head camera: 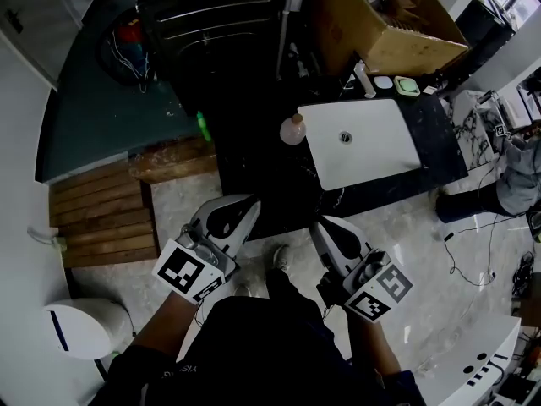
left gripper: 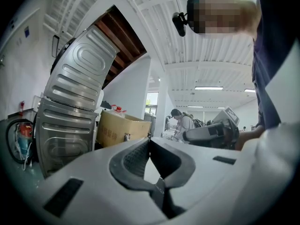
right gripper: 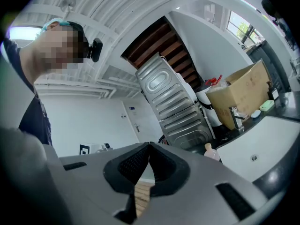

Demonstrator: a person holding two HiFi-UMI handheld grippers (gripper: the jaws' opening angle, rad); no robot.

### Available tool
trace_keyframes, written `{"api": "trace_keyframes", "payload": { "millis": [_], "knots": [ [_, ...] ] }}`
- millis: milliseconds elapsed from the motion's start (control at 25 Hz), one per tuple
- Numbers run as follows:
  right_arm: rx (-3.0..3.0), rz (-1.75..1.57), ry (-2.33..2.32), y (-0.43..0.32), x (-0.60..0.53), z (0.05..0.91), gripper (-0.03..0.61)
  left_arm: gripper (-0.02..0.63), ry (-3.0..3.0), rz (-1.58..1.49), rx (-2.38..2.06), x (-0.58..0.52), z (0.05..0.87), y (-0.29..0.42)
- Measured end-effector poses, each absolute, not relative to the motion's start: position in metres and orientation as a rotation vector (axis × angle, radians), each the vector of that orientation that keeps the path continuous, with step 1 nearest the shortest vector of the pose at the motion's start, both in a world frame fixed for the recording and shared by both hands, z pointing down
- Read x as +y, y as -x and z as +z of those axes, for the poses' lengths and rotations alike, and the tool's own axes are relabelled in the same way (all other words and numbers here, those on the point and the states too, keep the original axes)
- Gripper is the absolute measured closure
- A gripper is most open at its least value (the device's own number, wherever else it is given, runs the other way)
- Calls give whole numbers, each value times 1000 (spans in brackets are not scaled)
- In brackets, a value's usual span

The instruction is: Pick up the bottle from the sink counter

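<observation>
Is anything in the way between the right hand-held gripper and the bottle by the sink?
Nothing visible does. The bottle stands alone on the dark counter left of the sink, with open space toward the right hand-held gripper.

Bare counter (head camera: 262,172) lies open before the bottle (head camera: 292,130); basin (head camera: 372,150) just right, cardboard box (head camera: 380,24) behind.

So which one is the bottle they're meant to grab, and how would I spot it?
Look for the white sink set in the dark counter. The bottle stands on the counter right at the sink's left edge. It is the only pale, rounded thing with a tan cap; the tap and small dishes sit along the sink's far edge, by the cardboard box.
</observation>
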State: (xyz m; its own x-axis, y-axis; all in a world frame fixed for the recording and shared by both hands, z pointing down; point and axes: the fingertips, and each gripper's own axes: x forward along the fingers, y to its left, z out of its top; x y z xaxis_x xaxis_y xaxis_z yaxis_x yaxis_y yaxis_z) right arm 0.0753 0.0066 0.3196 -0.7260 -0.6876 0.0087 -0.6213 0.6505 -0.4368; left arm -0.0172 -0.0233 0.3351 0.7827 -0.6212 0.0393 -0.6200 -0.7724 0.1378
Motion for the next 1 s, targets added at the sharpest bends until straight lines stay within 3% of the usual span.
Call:
{"api": "trace_keyframes", "payload": {
  "millis": [1000],
  "knots": [
    [2759,-675,905,-135,-86,322,552,606,-2760,43,-1159,-109,346,-43]
  ]
}}
